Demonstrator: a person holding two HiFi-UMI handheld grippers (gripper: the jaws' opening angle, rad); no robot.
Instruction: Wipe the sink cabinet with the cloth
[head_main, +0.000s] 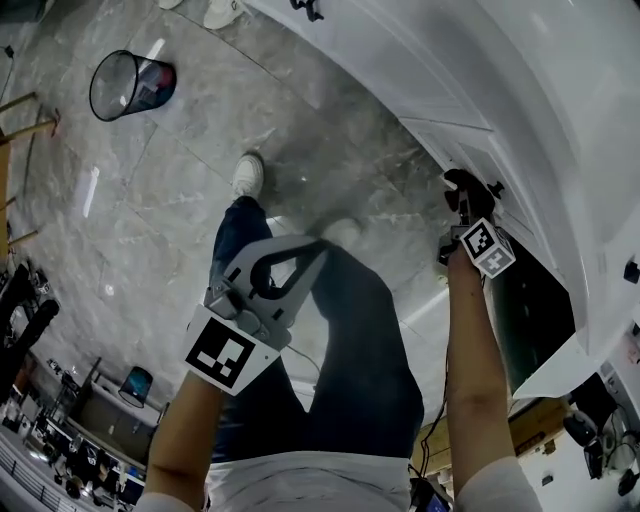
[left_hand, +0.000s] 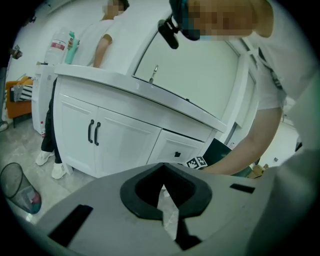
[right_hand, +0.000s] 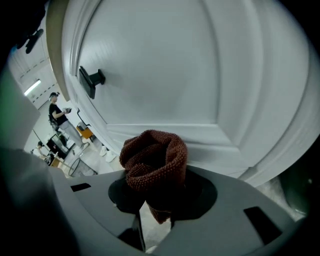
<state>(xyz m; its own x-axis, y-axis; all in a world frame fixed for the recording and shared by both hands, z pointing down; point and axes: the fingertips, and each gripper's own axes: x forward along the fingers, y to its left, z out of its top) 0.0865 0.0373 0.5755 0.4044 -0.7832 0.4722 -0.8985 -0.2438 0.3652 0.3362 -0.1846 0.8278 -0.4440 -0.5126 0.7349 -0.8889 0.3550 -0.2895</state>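
The white sink cabinet (head_main: 500, 90) runs along the upper right; in the left gripper view its doors (left_hand: 125, 140) and a drawer show. A brown knitted cloth (right_hand: 155, 157) is bunched in my right gripper (right_hand: 156, 202), which is shut on it. The cloth (head_main: 460, 186) sits right at a white drawer front (right_hand: 165, 65), just below and right of its black knob (right_hand: 91, 81); whether it touches the panel I cannot tell. My right gripper (head_main: 463, 200) is raised to that drawer. My left gripper (head_main: 318, 248) hangs over my leg, away from the cabinet, jaws together and empty (left_hand: 164, 187).
A black wire waste bin (head_main: 130, 85) stands on the grey stone floor at the far left. Another person's white shoes (head_main: 225, 12) are by the cabinet's far end. A dark open compartment (head_main: 530, 310) lies below the drawer. A faucet (left_hand: 155, 74) rises from the countertop.
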